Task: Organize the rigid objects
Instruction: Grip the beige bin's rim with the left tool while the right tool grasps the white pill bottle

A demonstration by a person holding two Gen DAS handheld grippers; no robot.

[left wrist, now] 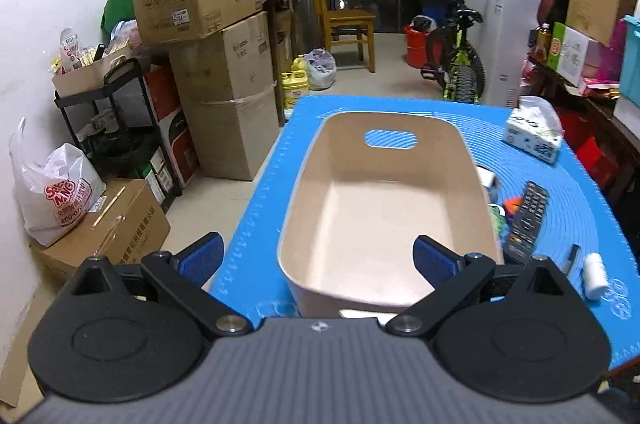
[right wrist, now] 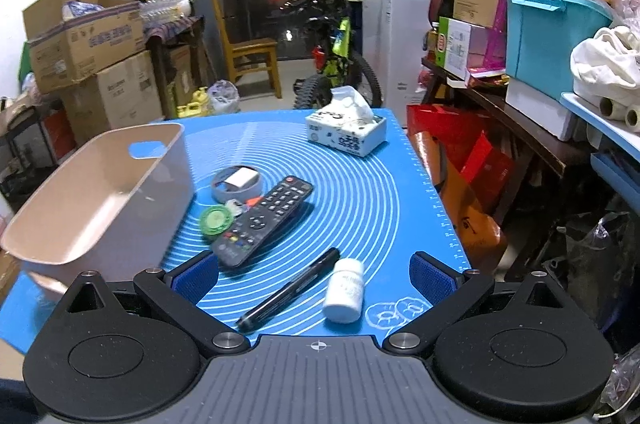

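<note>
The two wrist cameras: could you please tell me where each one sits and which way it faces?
Left wrist: on the left gripper, looking forward and down into the empty bin; both blue-padded fingers show, spread apart.
Right wrist: on the right gripper, facing the mat over a pen and bottle; its spread fingers show.
Shared: bin, remote, tissue box, bottle.
</note>
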